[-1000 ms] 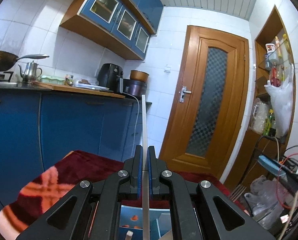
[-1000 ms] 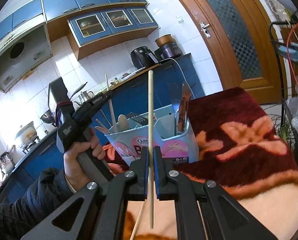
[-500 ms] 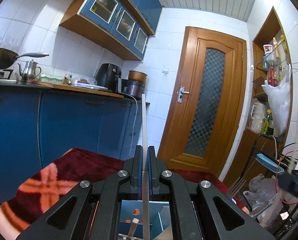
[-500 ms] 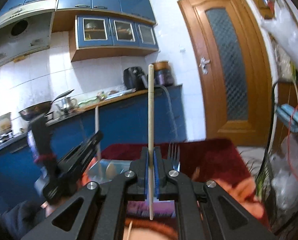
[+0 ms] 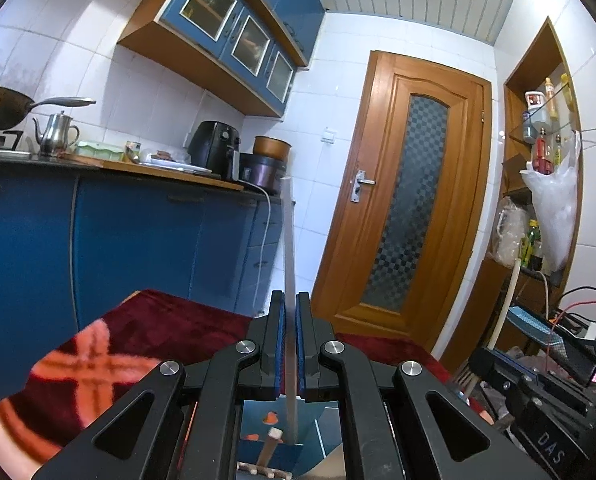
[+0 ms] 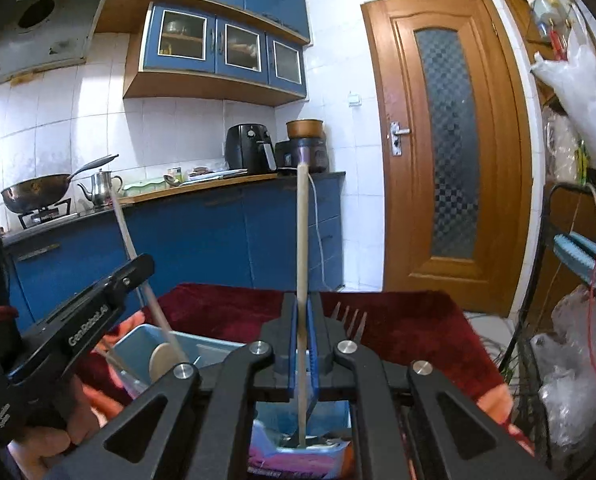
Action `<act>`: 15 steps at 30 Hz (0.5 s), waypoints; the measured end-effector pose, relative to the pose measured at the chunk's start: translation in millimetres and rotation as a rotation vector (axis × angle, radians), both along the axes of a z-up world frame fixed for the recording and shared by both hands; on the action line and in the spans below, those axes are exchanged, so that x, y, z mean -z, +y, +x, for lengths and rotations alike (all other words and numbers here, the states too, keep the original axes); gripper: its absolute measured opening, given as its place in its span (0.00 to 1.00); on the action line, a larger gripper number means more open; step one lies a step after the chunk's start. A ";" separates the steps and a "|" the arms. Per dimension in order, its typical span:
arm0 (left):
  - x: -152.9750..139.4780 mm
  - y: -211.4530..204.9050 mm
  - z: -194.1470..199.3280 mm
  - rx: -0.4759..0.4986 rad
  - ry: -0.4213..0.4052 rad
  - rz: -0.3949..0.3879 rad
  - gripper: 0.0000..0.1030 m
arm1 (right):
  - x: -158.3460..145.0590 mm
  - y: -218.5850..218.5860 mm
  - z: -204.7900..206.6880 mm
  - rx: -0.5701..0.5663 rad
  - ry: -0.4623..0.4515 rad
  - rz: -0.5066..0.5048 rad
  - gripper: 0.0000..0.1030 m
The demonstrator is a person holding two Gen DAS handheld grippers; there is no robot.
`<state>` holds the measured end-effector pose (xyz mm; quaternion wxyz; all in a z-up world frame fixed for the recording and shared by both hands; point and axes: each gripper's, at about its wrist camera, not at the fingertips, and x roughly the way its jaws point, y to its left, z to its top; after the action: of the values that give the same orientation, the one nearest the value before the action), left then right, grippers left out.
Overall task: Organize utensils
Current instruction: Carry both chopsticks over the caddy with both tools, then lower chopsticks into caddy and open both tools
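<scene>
- A tiled kitchen with blue cabinets and a wooden door point(image 6: 445, 152) is surrounding a table draped in a dark red blanket point(image 6: 409, 328) with orange patterning.
- The left gripper point(image 5: 290, 344) is clamping its blue pads tight on a pale chopstick point(image 5: 288, 248), holding it upright over the holder.
- The right gripper point(image 6: 301, 340) is likewise pinching shut on a wooden chopstick point(image 6: 302, 232), gripping it partway up, with its lower tip hanging just above or inside a compartment; I cannot tell which.
- Both sticks are looking light, stiff and thin. The pale one may be smooth and inclined to slip or pivot in the pads, so a hold near the middle, as now, seems sensible to me.
- The light blue utensil holder point(image 6: 146, 340) is sitting on the blanket under both grippers, divided into compartments.
- In it, a fork point(image 6: 349, 320) is standing tines up toward the right, and a pale wooden spoon point(image 6: 160, 362) is leaning in the left part.
- From the left wrist view, a round wooden handle end point(image 5: 274, 434) is poking up inside the holder, just beside the pale stick's lower end.
</scene>
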<state>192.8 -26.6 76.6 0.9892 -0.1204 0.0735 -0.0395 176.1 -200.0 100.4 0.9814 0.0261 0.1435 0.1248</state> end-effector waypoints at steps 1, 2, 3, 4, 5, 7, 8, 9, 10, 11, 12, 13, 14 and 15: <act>-0.2 -0.9 -0.5 0.001 0.001 0.005 0.08 | 0.1 -0.2 -0.4 0.002 0.000 -0.001 0.11; -0.5 -1.7 -0.9 0.004 0.003 0.008 0.10 | -0.1 -0.8 -1.4 0.001 -0.001 0.001 0.15; -0.7 -2.0 -1.2 0.008 0.005 0.008 0.14 | -0.5 -1.4 -2.4 -0.003 -0.001 0.007 0.16; -1.1 -2.5 -1.6 0.014 0.009 0.008 0.18 | -0.9 -2.3 -4.0 -0.005 -0.001 0.015 0.17; -1.6 -3.2 -2.1 0.020 0.015 0.009 0.20 | -1.9 -3.2 -5.8 -0.006 -0.004 0.020 0.19; -3.6 -5.1 -3.9 0.027 0.020 0.011 0.23 | -4.1 -4.9 -9.2 -0.008 -0.010 0.030 0.23; -5.1 -6.1 -5.7 0.034 0.022 0.013 0.23 | -5.8 -6.0 -11.5 -0.012 -0.014 0.039 0.24; -6.4 -6.8 -7.1 0.040 0.022 0.017 0.24 | -7.7 -6.0 -13.1 -0.014 -0.016 0.045 0.25; -7.9 -7.5 -8.8 0.046 0.023 0.021 0.27 | -9.8 -7.7 -16.4 -0.017 -0.022 0.052 0.26; -9.8 -8.2 -11.0 0.053 0.023 0.026 0.29 | -11.4 -8.9 -19.5 -0.018 -0.027 0.057 0.26; -11.4 -8.6 -13.0 0.055 0.021 0.030 0.33 | -12.5 -10.2 -21.9 -0.020 -0.031 0.062 0.27; -12.6 -8.7 -15.0 0.056 0.019 0.033 0.34 | -14.2 -11.9 -25.8 -0.022 -0.036 0.069 0.28; -14.6 -8.4 -17.8 0.060 0.016 0.035 0.34 | -15.7 -12.6 -28.6 -0.025 -0.040 0.075 0.28; -15.6 -7.6 -18.7 0.062 0.016 0.036 0.34 | -16.4 -14.2 -33.1 -0.028 -0.042 0.083 0.29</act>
<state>174.1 -34.2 92.2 0.9889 -0.1006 0.0859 -0.0680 143.0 -214.3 116.8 0.9804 0.0624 0.1177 0.1450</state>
